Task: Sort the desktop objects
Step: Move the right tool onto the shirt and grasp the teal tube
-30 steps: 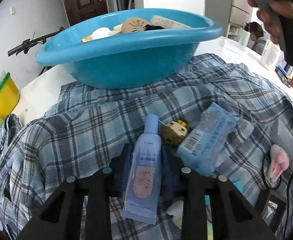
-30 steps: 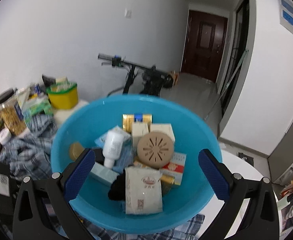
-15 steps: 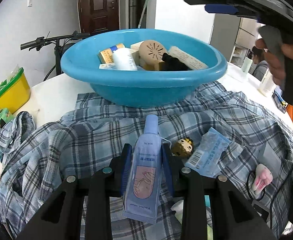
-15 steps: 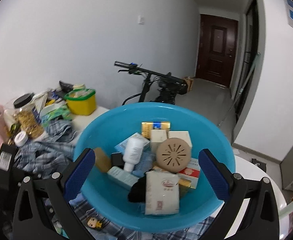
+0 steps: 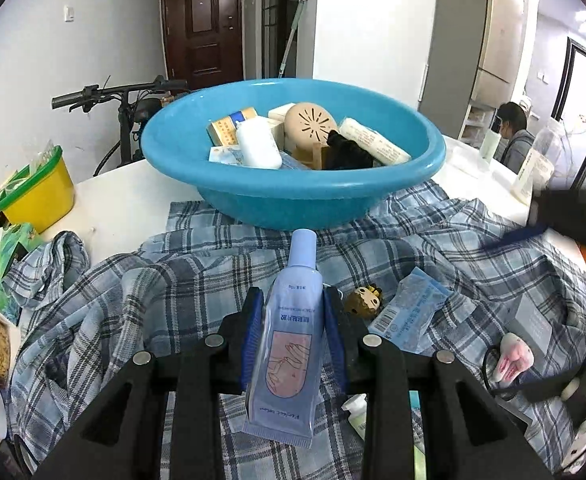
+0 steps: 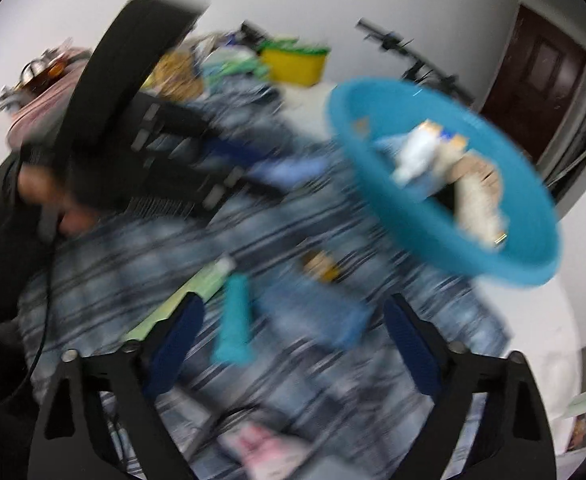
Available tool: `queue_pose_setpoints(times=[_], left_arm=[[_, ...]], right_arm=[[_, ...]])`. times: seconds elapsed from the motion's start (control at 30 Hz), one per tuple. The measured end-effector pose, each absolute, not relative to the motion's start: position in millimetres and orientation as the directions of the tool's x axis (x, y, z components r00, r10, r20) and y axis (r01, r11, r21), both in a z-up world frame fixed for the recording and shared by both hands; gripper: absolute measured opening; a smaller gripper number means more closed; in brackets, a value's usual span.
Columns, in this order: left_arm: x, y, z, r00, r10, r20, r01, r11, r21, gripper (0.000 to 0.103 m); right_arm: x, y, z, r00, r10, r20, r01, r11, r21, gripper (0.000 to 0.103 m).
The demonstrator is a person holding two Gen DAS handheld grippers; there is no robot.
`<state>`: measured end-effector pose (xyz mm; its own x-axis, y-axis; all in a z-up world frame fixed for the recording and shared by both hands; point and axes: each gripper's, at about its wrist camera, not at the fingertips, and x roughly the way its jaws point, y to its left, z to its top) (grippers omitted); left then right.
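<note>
Our left claw [image 5: 291, 330] clamping 1 lavender tube [image 5: 289, 354], blue basin [image 5: 293, 196] straight ahead of it, our right claw [image 6: 293, 346] spread wide with nothing between its fingers, plaid cloth [image 6: 313, 364] beneath, view blurred

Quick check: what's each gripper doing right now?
Left gripper: shut on the blue tube.
Right gripper: open, holding nothing; view blurred.

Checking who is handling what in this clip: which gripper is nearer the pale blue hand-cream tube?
Left. The left gripper is shut on the hand-cream tube, its pads pressing both sides. The right gripper hangs open over the plaid shirt, holding nothing, well off to the tube's right.
</note>
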<state>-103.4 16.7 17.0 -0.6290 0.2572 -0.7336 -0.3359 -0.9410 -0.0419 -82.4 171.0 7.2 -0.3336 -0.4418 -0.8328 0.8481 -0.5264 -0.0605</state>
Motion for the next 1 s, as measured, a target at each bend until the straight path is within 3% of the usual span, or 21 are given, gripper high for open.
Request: queue_pose_setpoints(times=[0.07,0.13,0.2,0.47,0.53,0.67,1.0], left_arm=[[-102,15,19,-0.633,0.260,-0.729,-0.333,-0.942,-0.047,0.033],[-102,14,19,-0.631,0.263,-0.730,-0.332,-0.942,-0.052,0.033],[-102,13,19,-0.631,0.260,-0.731,-0.327,-0.944,-0.053,0.033],[-102,12,19,-0.629,0.263,-0.731,-0.328,-0.943,-0.057,0.033],[-102,12,19,-0.628,0.263,-0.733,-0.328,-0.943,-0.057,0.033],[-102,12,18,-0.624,0.260,-0.737,-0.326,-0.944,-0.056,0.033],[-102,13,17,-0.622,0.257,-0.740,-0.331,-0.942,-0.049,0.033]], right_arm=[[-83,169,-8,-0.303,-0.438,-0.846,0.848,-0.529,-0.031,0.066],[-89,167,-20,-0.235,-0.466,-0.853,0.846,-0.530,0.057,0.049],[-89,164,-27,-0.204,-0.479,-0.853,0.849,-0.520,0.089,0.042],[-83,144,-39,-0.175,-0.468,-0.866,0.861,-0.499,0.096,0.041],[-85,143,-41,-0.166,-0.467,-0.869,0.858,-0.503,0.106,0.028],[-89,140,-45,-0.167,-0.457,-0.874,0.855,-0.509,0.103,0.021],[-90,167,-7,-0.320,-0.482,-0.816,0.803,-0.595,0.037,0.020]])
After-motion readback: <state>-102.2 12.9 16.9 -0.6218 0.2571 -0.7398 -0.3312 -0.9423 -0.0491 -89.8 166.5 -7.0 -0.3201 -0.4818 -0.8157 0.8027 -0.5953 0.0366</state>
